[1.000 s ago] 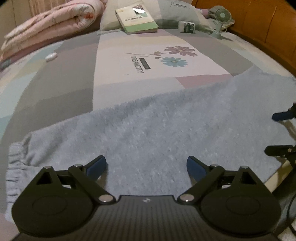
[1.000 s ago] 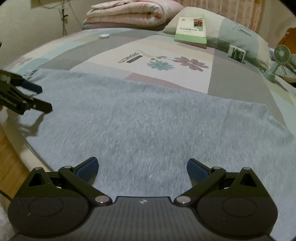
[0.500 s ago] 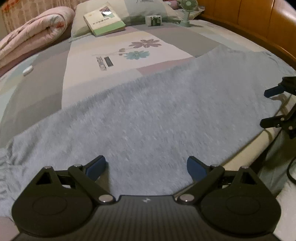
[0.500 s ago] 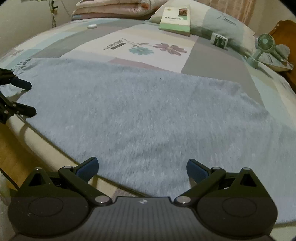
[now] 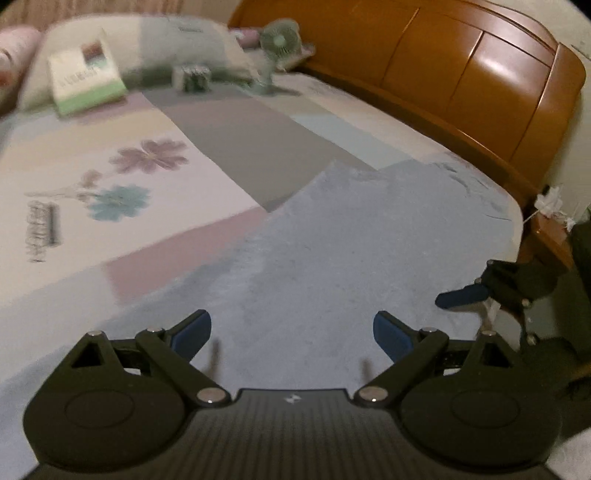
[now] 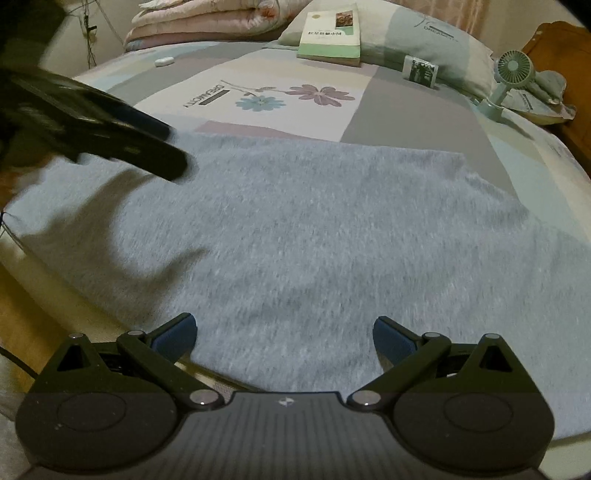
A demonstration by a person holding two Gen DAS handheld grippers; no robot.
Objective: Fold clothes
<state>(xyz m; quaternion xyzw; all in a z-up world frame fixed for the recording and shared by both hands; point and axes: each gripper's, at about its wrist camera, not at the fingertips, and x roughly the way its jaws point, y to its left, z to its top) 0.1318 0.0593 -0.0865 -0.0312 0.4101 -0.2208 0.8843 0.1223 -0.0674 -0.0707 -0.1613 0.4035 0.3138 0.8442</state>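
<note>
Seeing the fuzzy grey-blue garment (image 6: 314,229) spread apparently flat, we hold both grippers (image 5: 291,330) (image 6: 282,332) spread wide, empty.

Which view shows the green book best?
Right wrist. The green book is sharp there, leaning on the pillow, its cover print and photo visible. The left wrist view also catches it at the far left, but motion blur smears the cover.
</note>
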